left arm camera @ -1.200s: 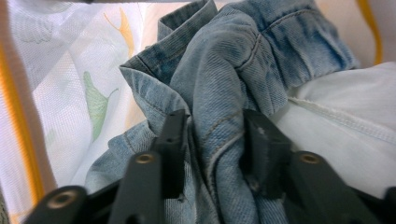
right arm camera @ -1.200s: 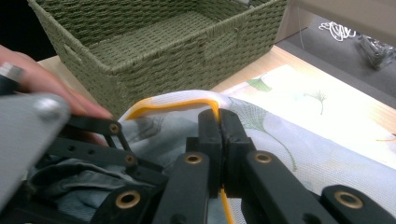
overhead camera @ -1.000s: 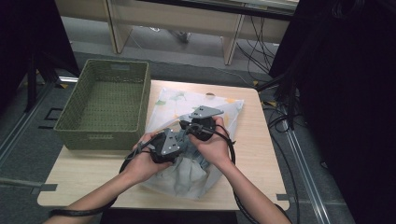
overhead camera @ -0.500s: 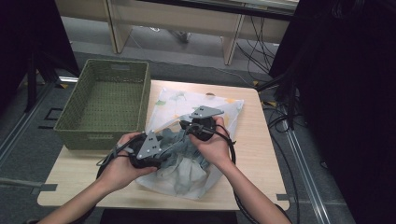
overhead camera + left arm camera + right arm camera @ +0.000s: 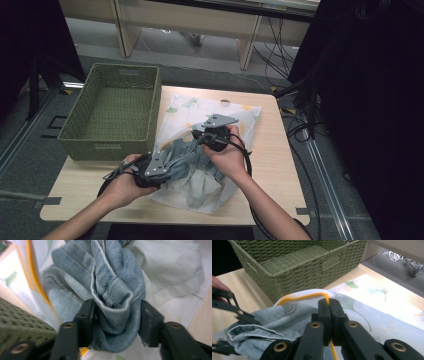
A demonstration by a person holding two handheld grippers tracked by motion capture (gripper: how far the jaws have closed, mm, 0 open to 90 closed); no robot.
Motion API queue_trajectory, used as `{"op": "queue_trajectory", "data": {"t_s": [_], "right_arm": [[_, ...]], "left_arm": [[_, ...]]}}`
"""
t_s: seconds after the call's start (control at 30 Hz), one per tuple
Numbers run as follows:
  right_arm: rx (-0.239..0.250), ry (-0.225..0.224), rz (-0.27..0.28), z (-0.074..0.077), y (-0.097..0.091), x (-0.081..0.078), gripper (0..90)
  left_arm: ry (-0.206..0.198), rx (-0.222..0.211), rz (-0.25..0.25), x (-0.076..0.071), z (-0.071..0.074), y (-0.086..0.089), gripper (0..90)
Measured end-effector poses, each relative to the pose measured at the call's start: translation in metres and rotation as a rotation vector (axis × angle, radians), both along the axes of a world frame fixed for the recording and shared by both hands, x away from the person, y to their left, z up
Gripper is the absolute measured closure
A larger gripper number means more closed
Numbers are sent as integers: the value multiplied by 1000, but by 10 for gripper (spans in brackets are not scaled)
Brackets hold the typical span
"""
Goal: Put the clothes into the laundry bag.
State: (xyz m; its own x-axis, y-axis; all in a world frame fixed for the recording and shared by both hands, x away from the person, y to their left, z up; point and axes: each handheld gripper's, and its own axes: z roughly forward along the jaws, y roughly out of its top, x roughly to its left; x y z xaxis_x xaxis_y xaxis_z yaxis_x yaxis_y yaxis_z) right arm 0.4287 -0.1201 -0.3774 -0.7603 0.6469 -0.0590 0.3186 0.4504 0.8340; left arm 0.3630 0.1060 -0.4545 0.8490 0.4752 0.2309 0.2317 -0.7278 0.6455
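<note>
Crumpled blue denim garment [image 5: 110,287] bunches halfway inside a white leaf-printed, orange-rimmed bag [image 5: 240,112] lying on the table.

Your right gripper [image 5: 329,305] is pinching the bag's orange-trimmed rim [image 5: 312,295] above denim [image 5: 274,320], beside the green wicker basket [image 5: 294,262].

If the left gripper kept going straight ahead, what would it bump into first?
The jeans. A bunched fold already sits between the left gripper's jaws, which have just been closing on it. Behind the denim lies the white bag, though how far back is hard to judge.
</note>
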Motion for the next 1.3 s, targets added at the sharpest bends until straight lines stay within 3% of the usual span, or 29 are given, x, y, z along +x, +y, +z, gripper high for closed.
{"op": "queue_trajectory", "data": {"t_s": [0.07,0.17,0.3,0.4,0.57,0.8,0.83,1.07,1.17,1.3], "right_arm": [[-6,-5,5,0,0,0,900],[-10,-4,7,-1,0,0,899],[7,12,11,0,4,-3,900],[9,-3,28,3,7,-7,900],[32,-6,55,9,12,-12,900],[69,4,57,17,14,-19,900],[61,-17,73,18,14,-19,900],[81,-20,82,24,17,-23,900],[82,-36,83,26,17,-23,899],[84,-38,73,26,14,-22,900]], "left_arm": [[21,6,18,1,-4,-4,684],[32,-21,60,1,-1,-4,772],[53,-135,114,1,10,-2,794],[43,-216,132,0,24,-4,797],[-4,-275,140,-4,43,-8,801],[-100,-302,182,1,67,0,805],[-107,-303,190,1,69,1,805],[-175,-281,216,1,83,5,806],[-190,-272,205,1,84,-2,805],[-227,-222,177,6,75,-15,802]]}}
